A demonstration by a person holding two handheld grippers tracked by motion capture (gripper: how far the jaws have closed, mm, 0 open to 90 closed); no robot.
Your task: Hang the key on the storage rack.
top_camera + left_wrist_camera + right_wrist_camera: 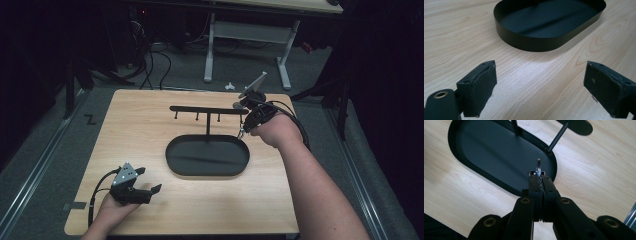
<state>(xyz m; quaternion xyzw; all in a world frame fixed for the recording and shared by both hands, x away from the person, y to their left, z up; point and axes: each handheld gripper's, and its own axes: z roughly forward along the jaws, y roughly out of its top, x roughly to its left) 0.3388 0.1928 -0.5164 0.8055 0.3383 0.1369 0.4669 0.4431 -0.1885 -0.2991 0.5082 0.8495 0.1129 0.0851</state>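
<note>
A black stand with a crossbar [207,109] carrying three small hooks rises on a thin post [557,136] from a black oval tray [207,175]. My right gripper [243,131] hovers by the crossbar's right end, over the tray's right edge. In the right gripper view its jaws [538,177] are shut on a small metal ring [538,166], which sticks out edge-on above the tray floor [499,152]. Near the table's front left, my left gripper [150,180] rests low and open. Nothing lies between its pads [481,85], and it faces the tray wall [534,43].
The light wooden table [140,125] carries just the tray and stand. Behind it on the grey floor are a white table frame [210,50] and dark cables [150,65]. Metal rails [30,180] run along both sides of the table.
</note>
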